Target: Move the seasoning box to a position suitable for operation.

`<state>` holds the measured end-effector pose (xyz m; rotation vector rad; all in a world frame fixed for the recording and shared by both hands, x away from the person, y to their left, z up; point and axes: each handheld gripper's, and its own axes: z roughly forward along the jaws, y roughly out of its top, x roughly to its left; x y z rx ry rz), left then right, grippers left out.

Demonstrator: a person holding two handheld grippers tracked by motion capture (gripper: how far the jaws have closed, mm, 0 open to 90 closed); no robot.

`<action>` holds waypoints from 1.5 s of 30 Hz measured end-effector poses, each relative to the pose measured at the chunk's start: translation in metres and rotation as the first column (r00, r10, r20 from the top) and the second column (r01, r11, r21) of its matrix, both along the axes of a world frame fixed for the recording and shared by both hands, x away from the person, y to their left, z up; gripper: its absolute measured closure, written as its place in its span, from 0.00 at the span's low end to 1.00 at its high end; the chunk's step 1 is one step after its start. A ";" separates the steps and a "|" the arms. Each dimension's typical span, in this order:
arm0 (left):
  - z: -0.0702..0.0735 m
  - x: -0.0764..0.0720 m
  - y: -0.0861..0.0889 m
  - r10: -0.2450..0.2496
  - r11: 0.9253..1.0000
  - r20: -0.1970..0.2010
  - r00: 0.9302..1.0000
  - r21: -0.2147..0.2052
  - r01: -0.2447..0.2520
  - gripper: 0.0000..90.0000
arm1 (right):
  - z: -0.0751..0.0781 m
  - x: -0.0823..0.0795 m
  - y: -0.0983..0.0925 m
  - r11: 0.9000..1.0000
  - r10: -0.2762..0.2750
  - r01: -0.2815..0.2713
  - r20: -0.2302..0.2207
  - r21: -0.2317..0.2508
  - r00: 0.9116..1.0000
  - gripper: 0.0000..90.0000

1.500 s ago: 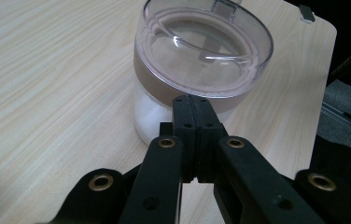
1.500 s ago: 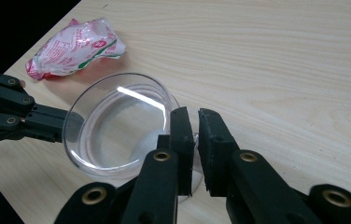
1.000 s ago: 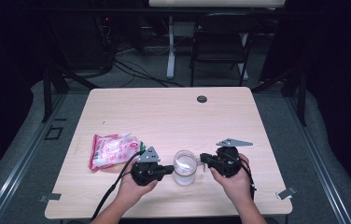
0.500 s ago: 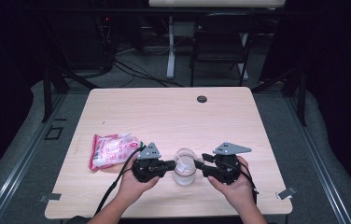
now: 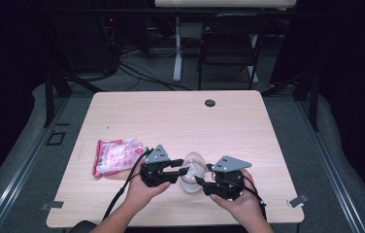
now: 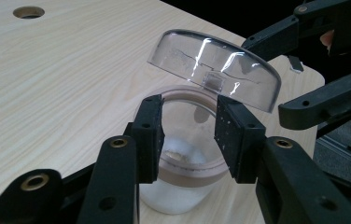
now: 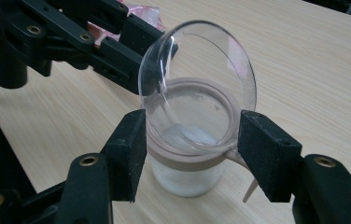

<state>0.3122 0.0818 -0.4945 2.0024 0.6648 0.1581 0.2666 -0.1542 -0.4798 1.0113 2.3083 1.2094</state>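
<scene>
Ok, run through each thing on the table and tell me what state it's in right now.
Jar: upright on the table, open.
Lid: flipped up, tilted above the rim.
Left claw: jaws have just been opening, astride the rim.
Right claw: jaws have just been opening, apart from the jar.
Pink packet: lying flat.

Jar (image 5: 191, 174) right of packet (image 5: 117, 156), on table (image 5: 180, 121)

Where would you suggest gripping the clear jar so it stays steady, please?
Grip the jar across its beige collar, level from the open side: the band is round and firm. The clear hinged lid stands tilted open above, so avoid the top. The right gripper already straddles it, open.
</scene>
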 end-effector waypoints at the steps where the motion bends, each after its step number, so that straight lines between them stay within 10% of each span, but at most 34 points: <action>1: 0.000 0.000 0.000 0.004 1.000 0.001 1.000 0.003 -0.004 0.66 | -0.001 0.000 0.000 1.000 -0.003 0.003 0.001 -0.008 1.000 0.48; 28: 0.000 0.001 0.000 0.010 1.000 -0.008 1.000 -0.025 -0.010 0.65 | -0.008 0.002 0.002 0.999 -0.013 0.013 0.001 -0.036 1.000 0.49; 45: -0.015 0.008 -0.001 0.046 0.998 -0.036 0.998 0.041 -0.044 0.63 | -0.004 0.001 -0.002 1.000 -0.016 0.016 -0.007 0.001 1.000 0.53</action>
